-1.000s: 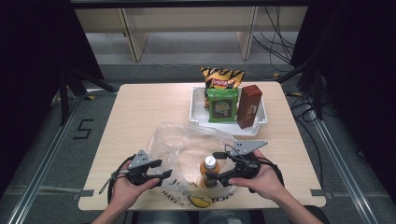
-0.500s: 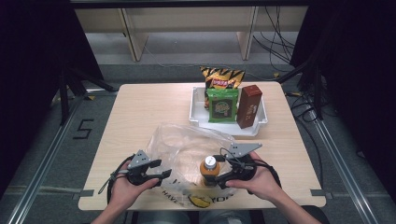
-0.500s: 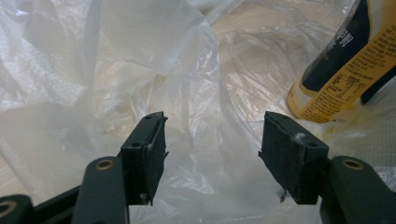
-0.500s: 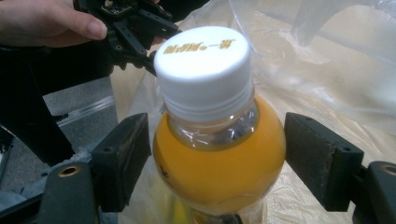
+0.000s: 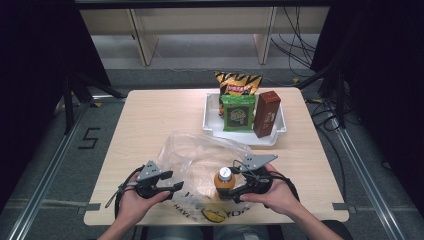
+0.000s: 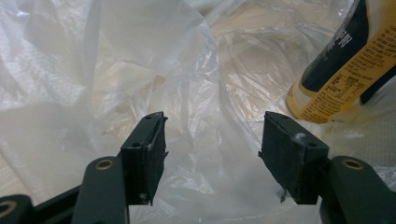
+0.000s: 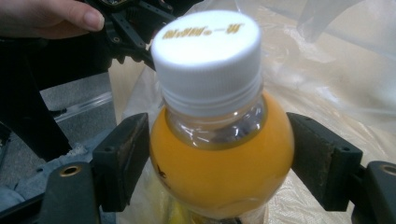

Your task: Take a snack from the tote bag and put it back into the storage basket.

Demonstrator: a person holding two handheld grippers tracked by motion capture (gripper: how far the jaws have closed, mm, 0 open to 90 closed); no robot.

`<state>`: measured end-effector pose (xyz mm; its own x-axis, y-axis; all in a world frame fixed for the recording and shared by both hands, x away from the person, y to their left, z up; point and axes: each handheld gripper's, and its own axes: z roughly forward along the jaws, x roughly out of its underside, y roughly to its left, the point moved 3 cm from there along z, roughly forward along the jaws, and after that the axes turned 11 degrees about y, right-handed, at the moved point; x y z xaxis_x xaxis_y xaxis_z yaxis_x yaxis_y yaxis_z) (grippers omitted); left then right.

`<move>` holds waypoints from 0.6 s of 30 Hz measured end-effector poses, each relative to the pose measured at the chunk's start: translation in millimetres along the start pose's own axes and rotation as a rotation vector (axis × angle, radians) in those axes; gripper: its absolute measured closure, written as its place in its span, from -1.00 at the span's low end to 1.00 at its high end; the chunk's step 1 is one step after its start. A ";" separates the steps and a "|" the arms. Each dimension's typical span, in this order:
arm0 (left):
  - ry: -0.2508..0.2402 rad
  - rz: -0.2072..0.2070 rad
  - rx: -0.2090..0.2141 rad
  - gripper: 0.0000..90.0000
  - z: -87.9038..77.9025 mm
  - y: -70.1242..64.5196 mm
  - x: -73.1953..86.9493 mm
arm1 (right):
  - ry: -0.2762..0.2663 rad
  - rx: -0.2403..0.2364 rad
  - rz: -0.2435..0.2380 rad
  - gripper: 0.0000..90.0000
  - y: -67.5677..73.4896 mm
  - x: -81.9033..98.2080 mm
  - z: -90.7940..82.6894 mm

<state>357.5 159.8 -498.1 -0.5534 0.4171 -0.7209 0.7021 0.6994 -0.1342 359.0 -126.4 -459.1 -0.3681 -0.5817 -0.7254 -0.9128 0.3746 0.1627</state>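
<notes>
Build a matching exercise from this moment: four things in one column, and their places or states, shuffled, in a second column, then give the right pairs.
Things
1. orange juice bottle
2. left gripper
3. green snack packet
4. brown carton

Places or states
A. open, plastic bag film between its jaws
B. upright at the right end of the white tray
C. between the right gripper's jaws, white cap on
D. in the tray, in front of the orange chip bag

Pairs: 1-C, 2-A, 3-D, 4-B
</notes>
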 end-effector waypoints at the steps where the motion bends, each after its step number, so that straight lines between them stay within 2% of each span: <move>1: 0.000 0.000 0.000 -0.12 0.0 0.0 0.1 | -0.009 0.014 -0.020 -0.44 -1.4 -0.1 1.4; 2: 0.000 0.000 0.000 -0.12 0.0 0.1 0.0 | 0.005 0.000 -0.011 -0.44 -0.4 0.6 1.8; 3: 0.000 0.000 0.001 -0.12 0.0 0.1 0.0 | 0.006 0.004 -0.031 -0.43 -1.2 0.9 2.9; 5: 0.000 0.001 0.001 -0.12 0.0 0.0 -0.1 | 0.004 0.006 -0.005 -0.42 0.4 1.5 3.7; 6: 0.000 0.001 0.001 -0.12 0.1 0.0 0.0 | 0.008 0.008 -0.023 -0.42 -1.3 1.2 2.9; 9: 0.000 0.000 0.004 -0.12 0.5 0.0 0.1 | 0.002 0.005 -0.022 -0.41 -2.1 0.5 3.0; 10: -0.001 0.000 0.004 -0.12 0.5 -0.1 0.0 | 0.003 0.024 -0.037 -0.41 -3.3 0.8 2.8; 11: -0.001 0.001 0.004 -0.12 0.5 -0.2 -0.1 | 0.008 0.024 -0.039 -0.41 -3.4 1.1 3.1; 12: 0.000 0.003 0.004 -0.12 0.4 -0.3 0.0 | 0.011 0.013 -0.004 -0.40 -1.2 1.8 4.3; 14: 0.002 0.003 0.004 -0.12 0.3 -0.2 0.0 | 0.004 0.013 -0.011 -0.40 -0.5 2.3 7.4; 16: 0.000 0.001 0.001 -0.12 0.1 -0.2 0.0 | 0.022 0.015 -0.032 -0.39 -2.1 3.0 7.6; 18: 0.000 0.001 0.001 -0.12 -0.1 0.0 0.0 | 0.019 0.018 -0.021 -0.38 -1.0 3.3 8.5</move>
<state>357.4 159.8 -498.0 -0.5524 0.4180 -0.7212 0.7032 0.6983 -0.1338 360.2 -122.6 -467.4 -0.3523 -0.6034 -0.7154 -0.9171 0.3752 0.1352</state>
